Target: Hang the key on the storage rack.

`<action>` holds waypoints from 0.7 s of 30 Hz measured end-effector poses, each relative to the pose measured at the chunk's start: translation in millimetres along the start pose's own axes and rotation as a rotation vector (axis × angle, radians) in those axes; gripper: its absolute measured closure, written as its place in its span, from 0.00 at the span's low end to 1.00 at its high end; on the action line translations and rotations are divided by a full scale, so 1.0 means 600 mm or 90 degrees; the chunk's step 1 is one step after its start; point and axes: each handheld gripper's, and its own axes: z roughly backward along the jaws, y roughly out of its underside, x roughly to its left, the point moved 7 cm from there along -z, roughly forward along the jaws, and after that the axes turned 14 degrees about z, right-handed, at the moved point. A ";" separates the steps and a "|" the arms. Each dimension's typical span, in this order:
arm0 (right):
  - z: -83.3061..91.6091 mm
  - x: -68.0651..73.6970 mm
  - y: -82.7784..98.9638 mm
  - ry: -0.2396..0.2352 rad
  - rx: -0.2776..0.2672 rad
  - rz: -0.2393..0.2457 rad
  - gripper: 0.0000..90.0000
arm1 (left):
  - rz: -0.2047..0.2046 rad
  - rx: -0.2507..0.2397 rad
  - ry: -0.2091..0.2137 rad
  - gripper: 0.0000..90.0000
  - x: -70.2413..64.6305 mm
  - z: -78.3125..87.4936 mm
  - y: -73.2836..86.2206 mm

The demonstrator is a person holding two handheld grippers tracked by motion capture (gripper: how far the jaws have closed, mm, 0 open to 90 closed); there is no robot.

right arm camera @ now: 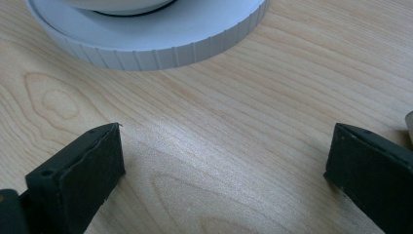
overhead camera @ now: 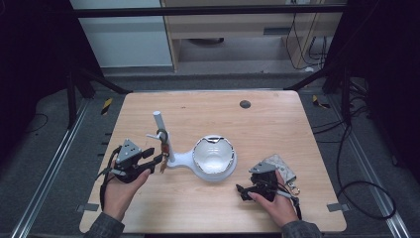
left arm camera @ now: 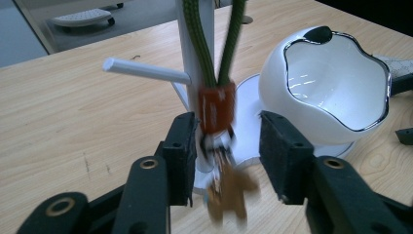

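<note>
A keychain with a green cord (left arm camera: 195,39), an orange sleeve (left arm camera: 215,107) and a blurred brown charm (left arm camera: 229,190) hangs from a white peg stand (overhead camera: 162,131). My left gripper (left arm camera: 226,151) stands around the keychain (overhead camera: 162,148), jaws parted; the left pad is at the sleeve, and a clear gap separates the right pad from it. In the high view the left gripper (overhead camera: 157,161) reaches the stand from the left. My right gripper (overhead camera: 241,191) rests low over the table at the front right, open with nothing between its jaws (right arm camera: 226,161).
A white bowl (overhead camera: 214,153) with a shiny rim sits on the stand's round base (right arm camera: 160,34), just right of the post. A side peg (left arm camera: 146,71) juts left. A grey patterned pouch (overhead camera: 281,166) lies behind the right hand. A dark round spot (overhead camera: 244,104) marks the far tabletop.
</note>
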 end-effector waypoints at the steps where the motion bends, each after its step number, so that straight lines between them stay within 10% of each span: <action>1: 0.000 0.000 0.000 0.000 -0.001 0.000 0.01 | -0.002 0.000 -0.003 0.59 0.000 0.000 0.003; 15: 0.003 0.002 0.001 -0.013 0.002 0.003 0.01 | 0.028 0.040 -0.034 0.19 0.050 -0.041 0.092; 21: 0.032 0.000 -0.016 -0.032 0.026 0.050 0.06 | 0.049 0.087 -0.042 0.07 0.083 -0.051 0.123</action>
